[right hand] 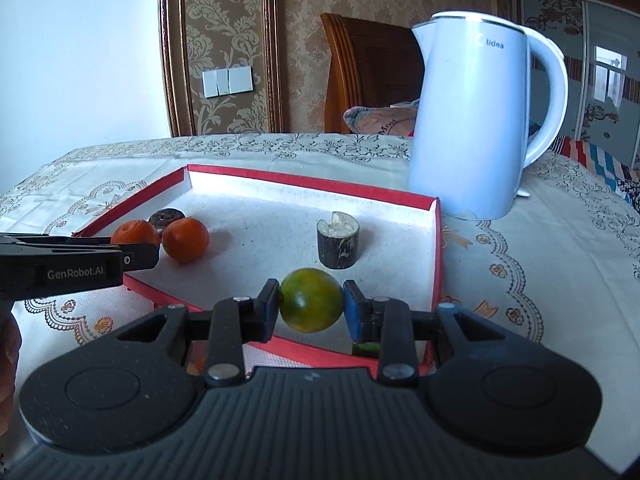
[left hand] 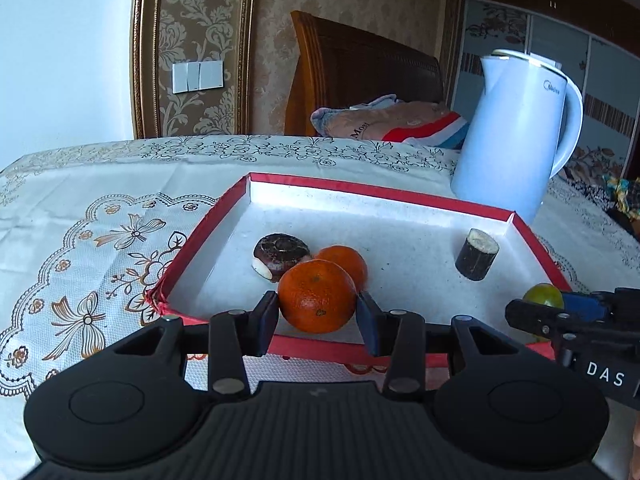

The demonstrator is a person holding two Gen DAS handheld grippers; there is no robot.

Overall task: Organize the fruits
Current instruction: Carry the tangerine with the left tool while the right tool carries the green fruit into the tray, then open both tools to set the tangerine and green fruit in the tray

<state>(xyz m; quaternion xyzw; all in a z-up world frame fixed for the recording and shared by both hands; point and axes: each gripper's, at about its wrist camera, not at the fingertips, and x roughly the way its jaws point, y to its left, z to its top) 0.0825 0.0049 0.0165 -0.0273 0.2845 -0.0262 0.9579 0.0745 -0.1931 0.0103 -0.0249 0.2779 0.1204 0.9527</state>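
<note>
A red-rimmed tray (left hand: 400,196) with a white floor lies on the table; it also shows in the right wrist view (right hand: 312,180). My left gripper (left hand: 318,314) is shut on an orange (left hand: 317,295) over the tray's near left part. A second orange (left hand: 346,262) and a dark brown water chestnut (left hand: 280,256) lie just behind it. My right gripper (right hand: 311,304) is shut on a green citrus fruit (right hand: 311,299) over the tray's near right part. A short dark sugarcane piece (right hand: 338,245) stands upright in the tray, also in the left wrist view (left hand: 477,254).
A white electric kettle (right hand: 476,120) stands just behind the tray's far right corner. A patterned tablecloth (left hand: 100,240) covers the table. A small green thing (right hand: 366,349) lies under my right gripper. A bed with a wooden headboard (left hand: 360,68) and folded blanket is beyond the table.
</note>
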